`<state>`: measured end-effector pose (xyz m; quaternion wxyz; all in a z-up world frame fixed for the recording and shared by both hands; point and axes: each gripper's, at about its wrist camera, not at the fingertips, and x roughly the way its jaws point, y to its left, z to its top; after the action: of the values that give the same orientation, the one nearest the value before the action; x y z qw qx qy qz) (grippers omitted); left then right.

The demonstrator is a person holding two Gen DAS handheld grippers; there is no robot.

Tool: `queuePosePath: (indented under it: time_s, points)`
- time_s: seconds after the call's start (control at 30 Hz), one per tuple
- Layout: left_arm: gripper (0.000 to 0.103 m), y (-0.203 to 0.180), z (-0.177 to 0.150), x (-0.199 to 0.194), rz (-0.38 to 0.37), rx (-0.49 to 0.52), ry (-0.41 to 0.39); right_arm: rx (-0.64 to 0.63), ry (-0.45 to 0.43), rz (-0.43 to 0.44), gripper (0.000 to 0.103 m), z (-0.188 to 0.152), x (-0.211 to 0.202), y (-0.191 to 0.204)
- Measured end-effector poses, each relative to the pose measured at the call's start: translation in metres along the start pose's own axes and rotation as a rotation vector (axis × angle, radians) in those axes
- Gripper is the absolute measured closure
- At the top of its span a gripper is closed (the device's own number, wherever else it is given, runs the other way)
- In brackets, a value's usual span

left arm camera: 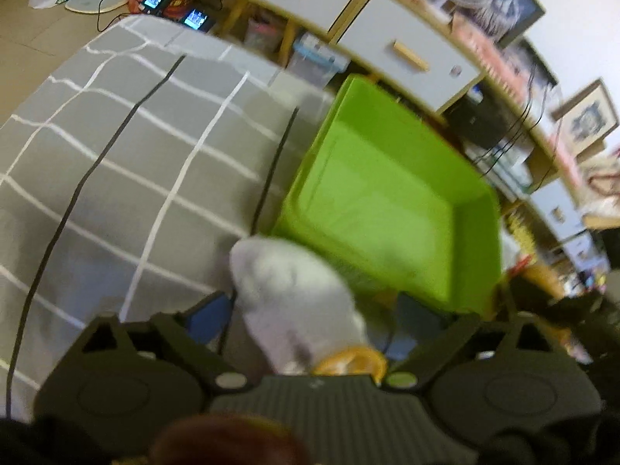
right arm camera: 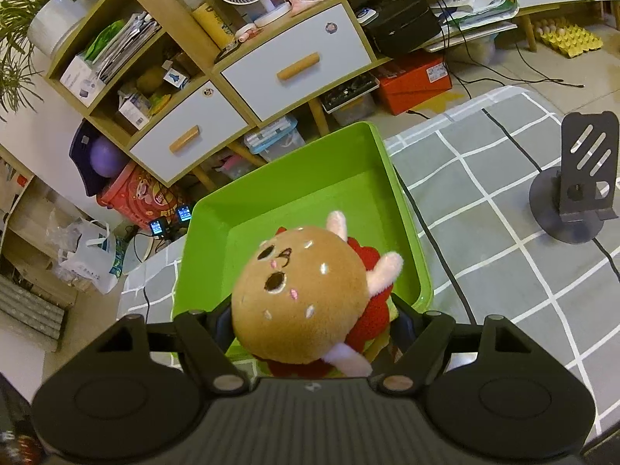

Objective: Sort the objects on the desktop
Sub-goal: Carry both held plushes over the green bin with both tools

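In the blurred left wrist view, a white plush toy [left arm camera: 294, 302] with an orange-yellow part lies between the fingers of my left gripper [left arm camera: 310, 317]. The jaws stand wide and the right pad is clear of the toy, so the gripper is open. The green bin [left arm camera: 391, 201] sits empty just beyond it on the grey checked cloth. My right gripper [right arm camera: 310, 329] is shut on a brown burger plush [right arm camera: 298, 298] with red and pink parts. It holds the plush over the near edge of the green bin [right arm camera: 294, 170].
A black phone stand [right arm camera: 573, 193] stands on the checked tablecloth [right arm camera: 484, 201] to the right of the bin. Black cables [left arm camera: 97, 162] run across the cloth. A wooden cabinet with white drawers [right arm camera: 294, 66] and floor clutter lie beyond the table edge.
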<state>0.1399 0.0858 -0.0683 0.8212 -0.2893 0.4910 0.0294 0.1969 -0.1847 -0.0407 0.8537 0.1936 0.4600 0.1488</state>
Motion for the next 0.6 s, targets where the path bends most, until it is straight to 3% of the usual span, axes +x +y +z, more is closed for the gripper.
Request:
queuePosePath:
  time_s: [0.07, 0.17, 0.27, 0.6]
  points:
    - [0.045, 0.005, -0.006, 0.007, 0.003, -0.006, 0.031, -0.003, 0.0, -0.002, 0.026, -0.001, -0.002, 0.001]
    - [0.058, 0.009, -0.011, 0.008, -0.007, -0.023, 0.018, -0.004, 0.001, -0.003, 0.026, -0.001, -0.003, 0.002]
    - [0.063, 0.004, -0.013, -0.002, -0.022, -0.011, -0.007, -0.004, 0.0, -0.003, 0.026, -0.001, -0.004, 0.0]
    - [0.064, -0.026, -0.014, -0.041, -0.143, 0.067, -0.074, 0.019, -0.011, -0.001, 0.026, 0.006, -0.007, -0.009]
